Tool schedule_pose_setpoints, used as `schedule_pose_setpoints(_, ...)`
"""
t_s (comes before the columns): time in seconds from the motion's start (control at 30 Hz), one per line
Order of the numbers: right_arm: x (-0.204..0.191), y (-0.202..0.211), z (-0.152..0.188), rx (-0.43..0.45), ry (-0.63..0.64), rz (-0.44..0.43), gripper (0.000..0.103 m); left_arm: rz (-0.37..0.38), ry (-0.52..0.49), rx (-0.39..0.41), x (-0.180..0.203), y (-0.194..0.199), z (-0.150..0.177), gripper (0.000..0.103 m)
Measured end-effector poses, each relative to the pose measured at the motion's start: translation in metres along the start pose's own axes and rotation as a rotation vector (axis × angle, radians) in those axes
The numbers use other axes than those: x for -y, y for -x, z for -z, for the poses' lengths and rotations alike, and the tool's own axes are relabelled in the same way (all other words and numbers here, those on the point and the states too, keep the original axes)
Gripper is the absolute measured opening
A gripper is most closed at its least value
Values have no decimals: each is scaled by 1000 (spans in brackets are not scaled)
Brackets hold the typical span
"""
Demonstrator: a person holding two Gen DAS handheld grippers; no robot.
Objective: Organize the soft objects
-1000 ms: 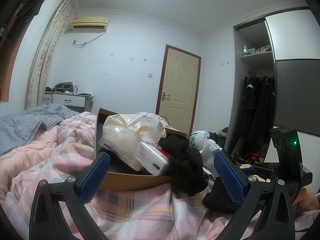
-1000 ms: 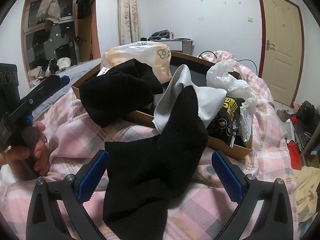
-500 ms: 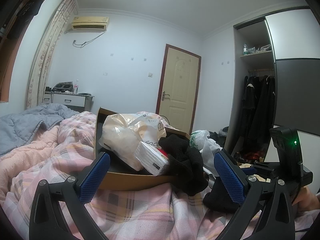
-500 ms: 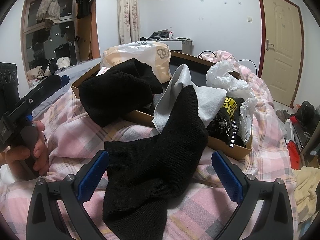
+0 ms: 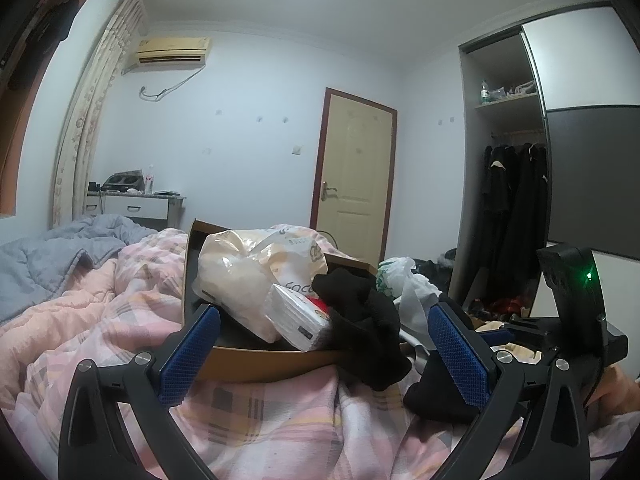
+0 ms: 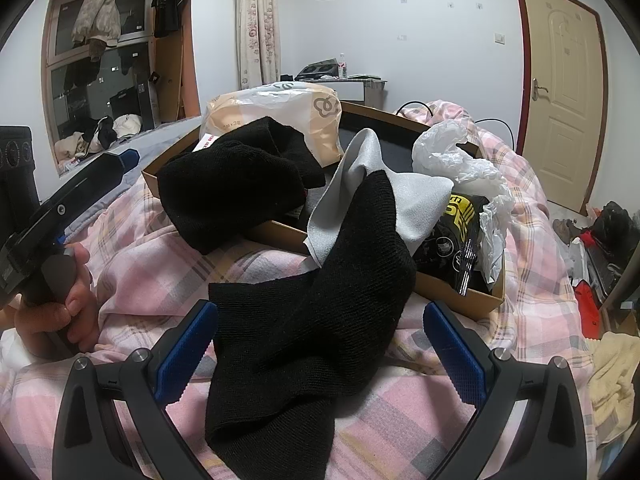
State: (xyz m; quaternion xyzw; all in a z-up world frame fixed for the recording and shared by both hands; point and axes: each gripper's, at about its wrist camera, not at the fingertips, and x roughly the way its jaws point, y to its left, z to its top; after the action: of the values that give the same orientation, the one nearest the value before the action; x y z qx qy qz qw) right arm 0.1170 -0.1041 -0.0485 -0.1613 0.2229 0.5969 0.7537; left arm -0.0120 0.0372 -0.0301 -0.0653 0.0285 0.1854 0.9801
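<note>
Your right hand-held gripper (image 6: 320, 350) released, jaws wide, black sock (image 6: 312, 312) between them on pink bed (image 6: 160, 264), top draped over cardboard box (image 6: 452, 300) rim at 12 o'clock. Left hand-held gripper (image 5: 322, 346) released, possibly touching nothing.

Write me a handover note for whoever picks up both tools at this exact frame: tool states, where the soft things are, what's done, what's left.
Left tool: open, holding nothing, aimed at the shallow brown cardboard box on the pink plaid quilt.
Right tool: open, holding nothing, astride the long black knit sock lying from the box rim onto the quilt.
A second black knit sock and a pale grey cloth drape over the box rim.
Done: nothing sorted that I can tell.
Left: probably grasp the long sock first, then the other soft items.
</note>
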Motion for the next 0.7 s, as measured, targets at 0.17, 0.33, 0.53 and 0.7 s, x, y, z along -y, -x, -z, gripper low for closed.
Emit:
schedule_pose_setpoints(0.17, 0, 0, 0, 0, 0, 0, 102, 3, 0, -1, 0, 0, 0, 103)
schedule_pose_setpoints(0.33, 0, 0, 0, 0, -1, -1, 102, 3, 2, -3, 1, -1, 0, 103)
schedule_pose_setpoints(0.53, 0, 0, 0, 0, -1, -1, 102, 3, 3, -3, 1, -1, -1, 103)
schedule_pose_setpoints(0.7, 0, 0, 0, 0, -1, -1, 102, 6, 5, -2, 0, -1, 0, 103)
